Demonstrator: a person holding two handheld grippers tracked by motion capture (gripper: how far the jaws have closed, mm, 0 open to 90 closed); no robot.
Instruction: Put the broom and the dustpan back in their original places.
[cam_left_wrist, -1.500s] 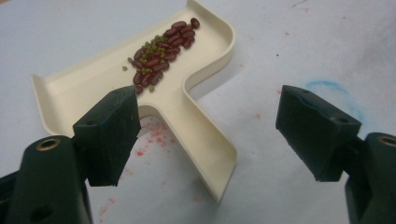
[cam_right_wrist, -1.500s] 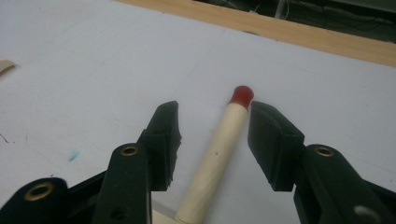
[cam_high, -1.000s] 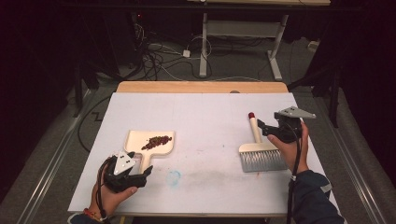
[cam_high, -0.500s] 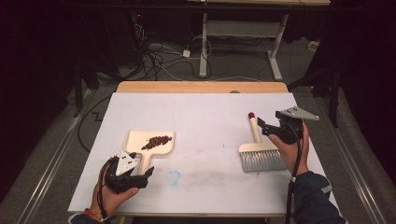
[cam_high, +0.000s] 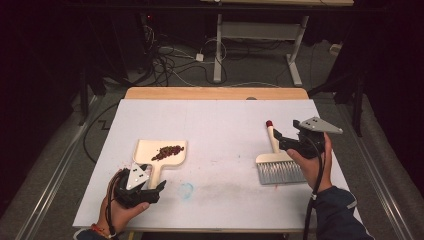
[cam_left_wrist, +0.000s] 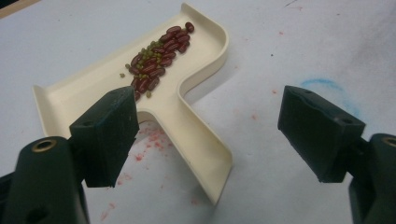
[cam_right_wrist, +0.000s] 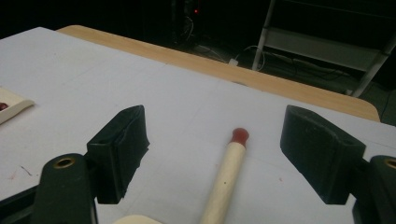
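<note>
A cream dustpan (cam_high: 150, 149) lies at the table's left, with a small heap of red and green beans (cam_high: 168, 151) in its tray. Its handle (cam_left_wrist: 196, 140) points at my left gripper (cam_high: 159, 188), which stands open; the handle end lies between the jaws (cam_left_wrist: 212, 114), untouched. At the right lies a cream hand brush (cam_high: 277, 167), bristles toward the person, its red-tipped handle (cam_right_wrist: 229, 172) pointing away. My right gripper (cam_high: 279, 138) hovers open just above that handle (cam_right_wrist: 219, 135), with its pads apart from the wood.
A white sheet (cam_high: 220, 120) covers the table, with a wooden edge (cam_high: 215, 93) at the far side. A blue smudge (cam_high: 186, 190) and red stains (cam_left_wrist: 149, 140) mark the sheet near the dustpan. Cables and desk legs stand on the dark floor beyond.
The right hand has shifted slightly and lifted a little over the brush handle, with its jaws still apart. The left hand, dustpan and brush lie where they were.
</note>
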